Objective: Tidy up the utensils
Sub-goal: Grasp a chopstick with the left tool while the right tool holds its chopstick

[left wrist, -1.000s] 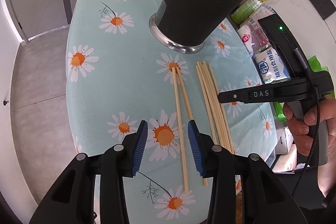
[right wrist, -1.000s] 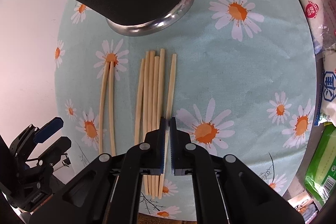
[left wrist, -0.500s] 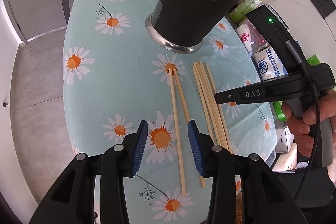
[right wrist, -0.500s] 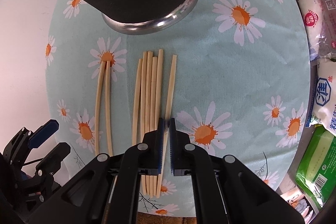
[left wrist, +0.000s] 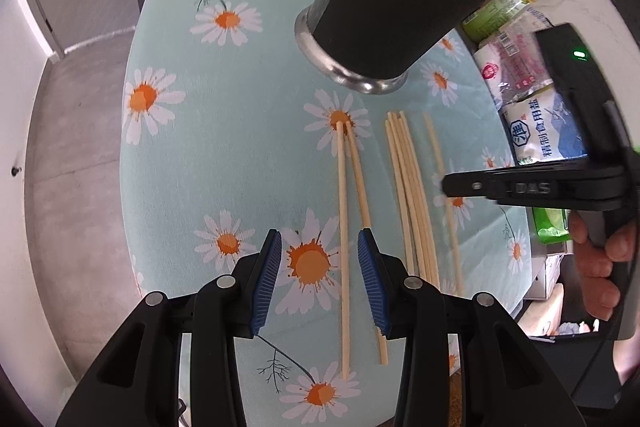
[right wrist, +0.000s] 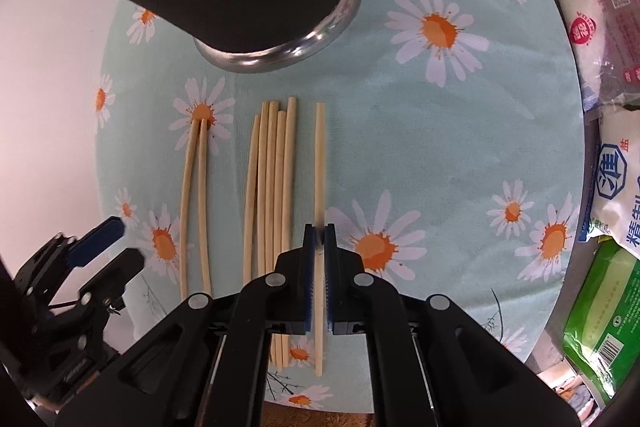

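Left wrist view: my left hand-held gripper (left wrist: 319,279) hangs half open and empty over the daisy-cloth worktop (left wrist: 224,131), the pair of chopsticks (left wrist: 348,227) running forward between its pads, black cup (left wrist: 404,3) ahead. Right wrist view: my right hand-held gripper (right wrist: 319,259) is clamped tight on the single chopstick (right wrist: 319,155), set just right of the bundle of five (right wrist: 272,179). Step looks like sorting into pairs; next probably lift and lay it beside a mate, keeping it parallel.

Left gripper (left wrist: 319,281) parted above two chopsticks (left wrist: 343,247).
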A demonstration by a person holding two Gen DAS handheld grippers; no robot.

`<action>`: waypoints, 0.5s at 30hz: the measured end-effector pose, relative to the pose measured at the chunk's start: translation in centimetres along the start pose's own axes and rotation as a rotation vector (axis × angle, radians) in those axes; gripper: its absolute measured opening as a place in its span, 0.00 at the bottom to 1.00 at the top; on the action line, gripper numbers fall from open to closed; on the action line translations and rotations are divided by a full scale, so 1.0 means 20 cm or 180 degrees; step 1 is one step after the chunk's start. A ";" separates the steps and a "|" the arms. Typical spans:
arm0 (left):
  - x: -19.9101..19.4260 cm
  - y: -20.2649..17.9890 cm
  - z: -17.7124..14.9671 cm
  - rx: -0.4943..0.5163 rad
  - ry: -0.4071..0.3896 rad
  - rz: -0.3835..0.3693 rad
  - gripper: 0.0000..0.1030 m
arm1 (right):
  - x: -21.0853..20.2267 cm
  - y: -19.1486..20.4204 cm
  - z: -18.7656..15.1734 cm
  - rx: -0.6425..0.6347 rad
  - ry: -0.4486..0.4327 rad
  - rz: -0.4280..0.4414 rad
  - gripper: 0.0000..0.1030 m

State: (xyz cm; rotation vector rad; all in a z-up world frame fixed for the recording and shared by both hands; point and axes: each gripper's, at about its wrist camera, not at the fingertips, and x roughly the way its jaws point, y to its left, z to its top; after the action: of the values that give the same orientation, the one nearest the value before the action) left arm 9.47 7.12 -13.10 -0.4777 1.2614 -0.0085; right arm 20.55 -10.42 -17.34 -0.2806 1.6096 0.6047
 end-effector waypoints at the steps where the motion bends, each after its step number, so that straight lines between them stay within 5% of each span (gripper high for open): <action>1: 0.01 0.00 0.01 -0.0023 0.0023 -0.0006 0.37 | -0.02 -0.02 -0.01 -0.0002 -0.0014 0.0062 0.05; 12: 0.11 -0.10 0.11 -0.0017 0.0381 0.0217 0.37 | -0.23 -0.17 -0.13 -0.0190 -0.0372 0.0387 0.05; 15: 0.16 -0.14 0.12 0.0101 0.0475 0.0510 0.37 | -0.26 -0.23 -0.13 -0.0180 -0.0411 0.0527 0.05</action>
State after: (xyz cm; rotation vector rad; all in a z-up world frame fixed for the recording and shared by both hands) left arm 13.46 4.52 -14.44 -0.3525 1.4412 0.0721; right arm 21.55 -16.49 -13.16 -0.1473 1.5022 0.7806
